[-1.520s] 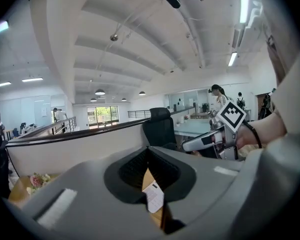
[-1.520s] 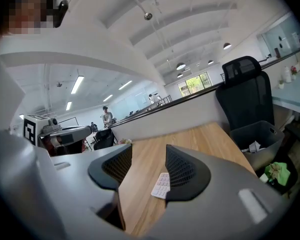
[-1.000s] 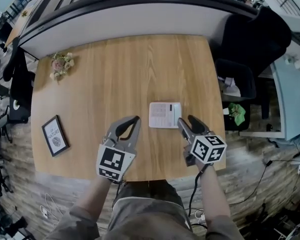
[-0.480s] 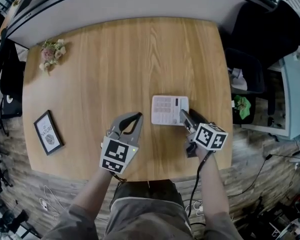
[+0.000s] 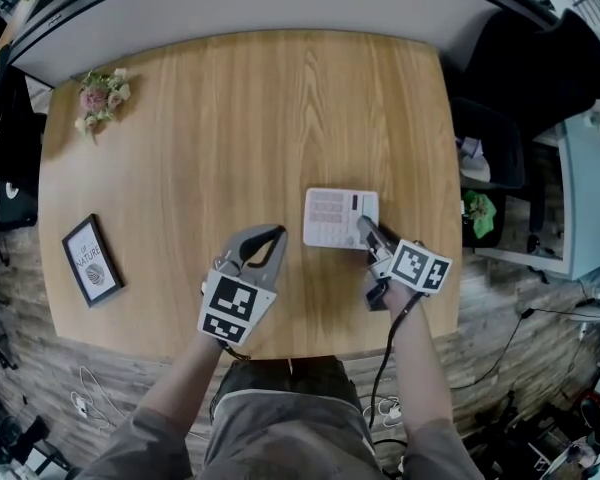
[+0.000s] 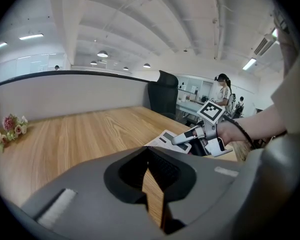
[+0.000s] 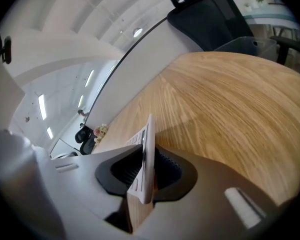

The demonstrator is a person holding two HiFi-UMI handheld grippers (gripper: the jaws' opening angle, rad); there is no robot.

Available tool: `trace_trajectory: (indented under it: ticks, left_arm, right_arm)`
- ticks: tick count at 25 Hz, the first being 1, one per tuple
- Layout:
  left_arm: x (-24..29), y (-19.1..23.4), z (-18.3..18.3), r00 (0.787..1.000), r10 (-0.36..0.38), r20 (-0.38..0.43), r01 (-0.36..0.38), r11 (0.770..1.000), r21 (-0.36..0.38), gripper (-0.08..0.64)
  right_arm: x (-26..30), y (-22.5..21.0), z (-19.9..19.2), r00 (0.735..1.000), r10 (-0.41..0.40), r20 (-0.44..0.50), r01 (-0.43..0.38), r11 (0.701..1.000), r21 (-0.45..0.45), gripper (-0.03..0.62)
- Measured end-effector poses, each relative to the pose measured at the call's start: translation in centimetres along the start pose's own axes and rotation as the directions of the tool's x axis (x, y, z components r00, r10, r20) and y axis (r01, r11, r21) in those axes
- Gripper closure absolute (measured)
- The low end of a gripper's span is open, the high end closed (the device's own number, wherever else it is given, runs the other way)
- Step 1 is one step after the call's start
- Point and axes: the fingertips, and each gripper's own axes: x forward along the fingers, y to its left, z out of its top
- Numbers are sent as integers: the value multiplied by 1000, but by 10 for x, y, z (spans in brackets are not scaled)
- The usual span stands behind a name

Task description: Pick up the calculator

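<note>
Two grippers at the front edge of the table (image 5: 230, 118): right gripper (image 5: 363, 230) just closed, pinching the calculator (image 5: 330, 218) by its near right corner; left gripper (image 5: 277, 233) pressed together, empty; grasp made, lift due.

The left gripper (image 5: 267, 236) is held out on a bare forearm that reaches up from the lower edge of the head view. Its marker cube faces upward, and its fingers are drawn together at the tips with nothing between them. The right gripper (image 5: 364, 228) sits alongside and apart from it, pointing forward and downward and tilted to one side; its fingers have just been closing and now clamp the near right edge of the calculator (image 5: 332, 216).
</note>
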Motion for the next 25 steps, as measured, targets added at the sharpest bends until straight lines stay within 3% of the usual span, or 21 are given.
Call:
trace_trajectory:
  ticks: [5, 9, 18, 25]
  left_arm:
    - [-14, 9, 12, 1000, 23, 15, -23, 1000, -4, 558]
    - [-34, 18, 34, 997, 49, 52, -50, 999, 16, 558]
    - [-97, 17, 104, 979, 81, 185, -82, 997, 0, 558]
    - [-163, 7, 164, 943, 100, 318, -118, 992, 38, 558]
  right_arm:
    - [-16, 5, 2, 998, -44, 39, 41, 997, 73, 523]
    - [-38, 30, 11, 996, -33, 86, 25, 996, 88, 529]
    - [-114, 126, 49, 966, 118, 229, -135, 989, 63, 529]
    - [-179, 201, 71, 902, 271, 335, -289, 957, 2, 529]
